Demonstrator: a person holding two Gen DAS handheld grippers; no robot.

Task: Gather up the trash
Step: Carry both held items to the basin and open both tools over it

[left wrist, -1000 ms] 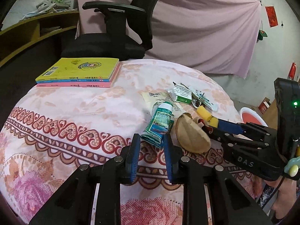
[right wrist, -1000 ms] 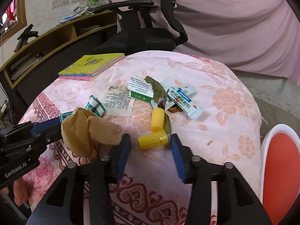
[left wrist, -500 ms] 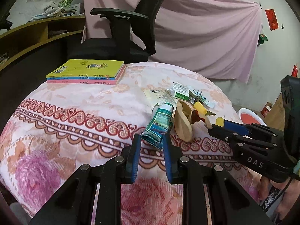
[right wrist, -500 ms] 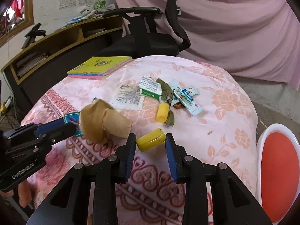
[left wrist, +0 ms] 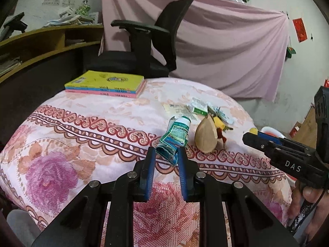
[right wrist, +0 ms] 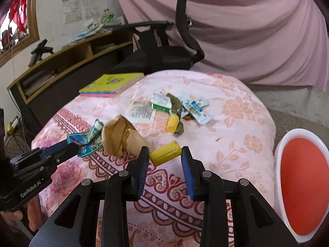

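Green tube (left wrist: 176,138) pinched at crumpled end by left gripper (left wrist: 165,160), lifted over table (left wrist: 82,127). Yellow cap (right wrist: 165,153) clamped between right gripper (right wrist: 165,156) pads, jaws narrow. Brown paper (right wrist: 121,138) between grippers. More litter (right wrist: 170,107) beyond, books (left wrist: 107,83) at far edge.

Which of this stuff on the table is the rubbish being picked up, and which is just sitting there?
Rubbish for the job:
green tube, in the left gripper
yellow cap, in the right gripper
brown paper wad
second yellow cap
wrappers and leaves
red bin, probably for the rubbish

Just lying about:
books
office chair
shelf
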